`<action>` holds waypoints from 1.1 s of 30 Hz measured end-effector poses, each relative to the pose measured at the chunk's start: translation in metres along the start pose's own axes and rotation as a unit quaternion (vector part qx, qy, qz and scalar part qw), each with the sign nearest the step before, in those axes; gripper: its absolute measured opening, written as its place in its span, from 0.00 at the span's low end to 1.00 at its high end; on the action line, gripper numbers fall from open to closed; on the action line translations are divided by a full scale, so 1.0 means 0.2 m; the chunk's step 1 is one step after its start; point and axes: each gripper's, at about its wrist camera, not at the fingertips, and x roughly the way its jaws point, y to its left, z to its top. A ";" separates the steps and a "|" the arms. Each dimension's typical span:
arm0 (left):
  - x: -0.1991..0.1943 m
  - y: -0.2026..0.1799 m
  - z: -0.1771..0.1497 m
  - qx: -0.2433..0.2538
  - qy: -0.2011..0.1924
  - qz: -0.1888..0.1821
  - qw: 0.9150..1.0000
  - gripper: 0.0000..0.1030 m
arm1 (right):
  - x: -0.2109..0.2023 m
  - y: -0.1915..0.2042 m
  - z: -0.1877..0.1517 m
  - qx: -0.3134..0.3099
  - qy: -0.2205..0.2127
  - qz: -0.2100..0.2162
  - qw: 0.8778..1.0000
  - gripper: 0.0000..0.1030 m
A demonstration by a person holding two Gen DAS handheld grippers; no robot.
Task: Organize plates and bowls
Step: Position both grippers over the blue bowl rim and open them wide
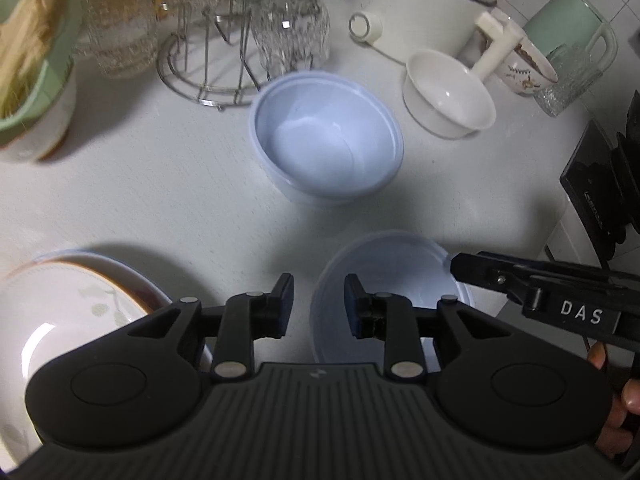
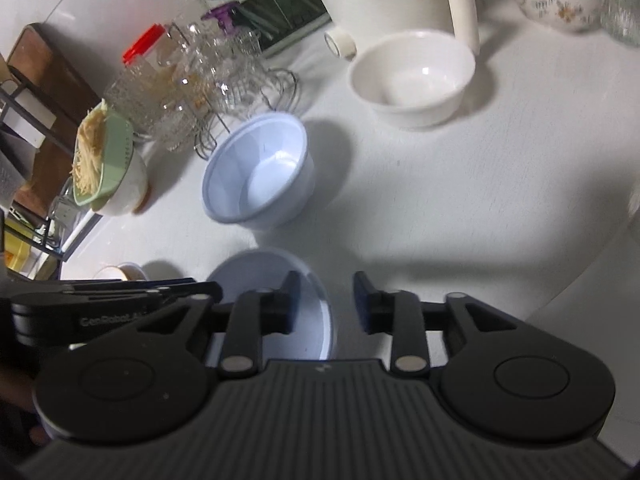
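Bowls: near blue bowl (image 1: 394, 280) on counter (image 1: 180, 184) just below both tongs; far blue bowl (image 1: 326, 140) mid-counter. Look thin, light, slippery; pinch at rim. Left tongs (image 1: 319, 304) and right tongs (image 2: 326, 304) part-open, holding nothing. Plate (image 1: 68, 308) at left.

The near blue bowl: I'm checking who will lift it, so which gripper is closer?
Left, marginally. The left gripper hovers open above the near blue bowl's left rim; the right gripper hovers open at its right rim.
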 end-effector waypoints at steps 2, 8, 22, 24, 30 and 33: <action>-0.04 0.00 0.01 0.003 -0.007 0.004 1.000 0.32 | -0.04 0.03 0.02 -0.016 -0.016 -0.006 1.000 0.37; -0.23 0.03 0.01 0.005 -0.043 0.010 0.999 0.34 | -0.15 0.12 0.02 -0.043 -0.054 -0.002 0.998 0.37; -0.71 0.00 -0.24 -0.009 -0.144 0.021 0.989 0.40 | -0.52 0.30 -0.11 -0.078 -0.127 0.009 0.989 0.37; -0.75 0.01 -0.29 -0.014 -0.146 0.024 0.989 0.42 | -0.55 0.31 -0.14 -0.079 -0.129 0.012 0.988 0.37; -0.84 -0.01 -0.40 -0.004 -0.163 0.040 0.986 0.75 | -0.61 0.36 -0.24 -0.134 -0.161 -0.025 0.978 0.69; -0.84 -0.02 -0.44 -0.002 -0.161 0.048 0.986 0.85 | -0.63 0.34 -0.27 -0.122 -0.158 -0.019 0.980 0.83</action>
